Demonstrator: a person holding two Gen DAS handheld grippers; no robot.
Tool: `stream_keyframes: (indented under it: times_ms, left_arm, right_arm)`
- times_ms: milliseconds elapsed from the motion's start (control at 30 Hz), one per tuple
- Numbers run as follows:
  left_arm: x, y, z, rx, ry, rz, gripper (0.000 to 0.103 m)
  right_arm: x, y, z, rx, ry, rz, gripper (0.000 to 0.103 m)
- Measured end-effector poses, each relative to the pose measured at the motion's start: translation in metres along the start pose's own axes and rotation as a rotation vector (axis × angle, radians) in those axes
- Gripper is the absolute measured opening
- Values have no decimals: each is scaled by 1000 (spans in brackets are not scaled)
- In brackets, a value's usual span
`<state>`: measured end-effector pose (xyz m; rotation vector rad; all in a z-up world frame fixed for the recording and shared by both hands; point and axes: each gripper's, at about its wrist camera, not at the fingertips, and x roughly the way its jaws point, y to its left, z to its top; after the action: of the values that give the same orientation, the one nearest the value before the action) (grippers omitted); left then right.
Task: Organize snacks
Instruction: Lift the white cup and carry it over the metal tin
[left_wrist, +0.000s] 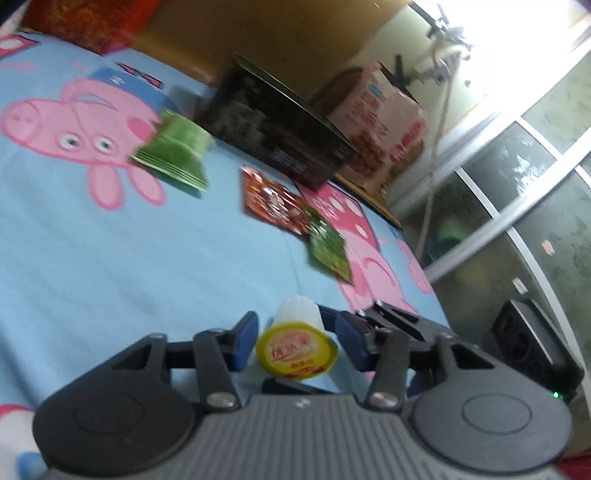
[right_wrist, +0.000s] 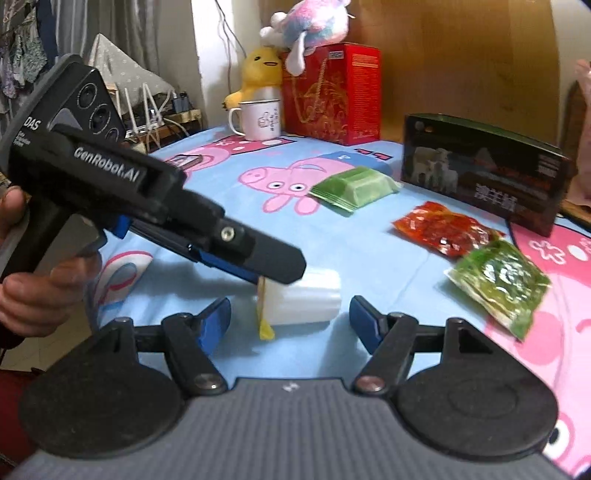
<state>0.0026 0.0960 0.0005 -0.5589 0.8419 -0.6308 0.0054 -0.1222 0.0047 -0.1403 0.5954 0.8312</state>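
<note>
Right wrist view: three snack packets (right_wrist: 448, 230), one jelly cup (right_wrist: 301, 297) between both grippers' spread fingers.

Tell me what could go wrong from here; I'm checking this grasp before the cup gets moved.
1. The left gripper straddles the white jelly cup lying on its side, fingers seemingly not yet tight; the round cup might roll or slip out.
2. The yellow foil lid sits near the fingertips; squeezing there could burst it.
3. The right gripper, open, hangs close by; the two tools could bump.
</note>
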Motion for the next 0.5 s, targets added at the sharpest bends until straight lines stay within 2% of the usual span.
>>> stream_keyframes:
  times_ms: [233,400,467,500]
  left_arm:
    - [23,-12,-6,15,65,-50,44]
    - [42,-29,-6,60,104,-65,44]
    - [47,-34,-7,70,115,-70,44]
    - [50,-36,-7,74,119,-71,43]
  right_arm:
    - [-20,-15,-16,54,-20,-57,69]
    - [-33,-24,-25,83,-33,-91,68]
    - [-36,-25,-28,80,-34,-101,65]
    - [-38,-25,-29,79,-36,-95,59]
